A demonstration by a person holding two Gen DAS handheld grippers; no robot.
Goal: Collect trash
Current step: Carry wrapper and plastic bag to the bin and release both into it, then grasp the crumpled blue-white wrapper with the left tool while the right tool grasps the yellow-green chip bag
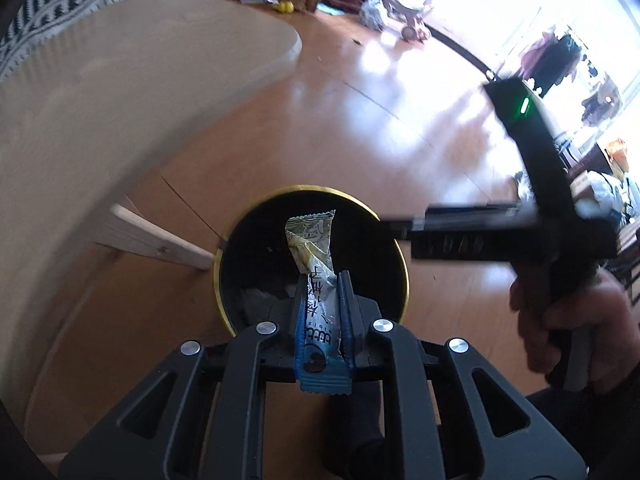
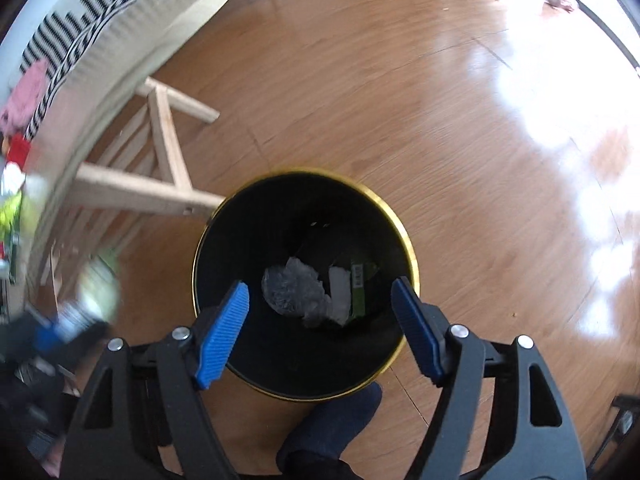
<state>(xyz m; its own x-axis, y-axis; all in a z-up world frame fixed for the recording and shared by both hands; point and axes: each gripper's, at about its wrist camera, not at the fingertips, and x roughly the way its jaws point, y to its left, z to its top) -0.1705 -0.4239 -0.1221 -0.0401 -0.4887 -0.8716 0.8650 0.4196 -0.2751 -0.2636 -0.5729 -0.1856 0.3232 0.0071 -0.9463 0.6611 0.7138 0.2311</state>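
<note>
A black bin with a gold rim [image 1: 256,204] [image 2: 404,224] stands on the wood floor. My left gripper [image 1: 323,284] is shut on a blue-and-white snack wrapper [image 1: 314,248], whose crumpled top sticks out above the bin's mouth. My right gripper [image 2: 320,292] hangs open over the bin with nothing between its blue pads [image 2: 224,332]. Inside the bin lie crumpled clear plastic [image 2: 292,284] and a green-and-white wrapper [image 2: 358,288]. The right gripper's body [image 1: 552,216], held by a hand [image 1: 572,328], shows blurred at the right of the left wrist view.
A round light-wood table [image 1: 120,92] with pale wooden legs [image 2: 164,140] stands left of the bin. A striped black-and-white cloth [image 2: 92,24] lies beyond it. A dark-socked foot [image 2: 332,428] rests just beside the bin. Bare floor stretches to the right, with clutter far off.
</note>
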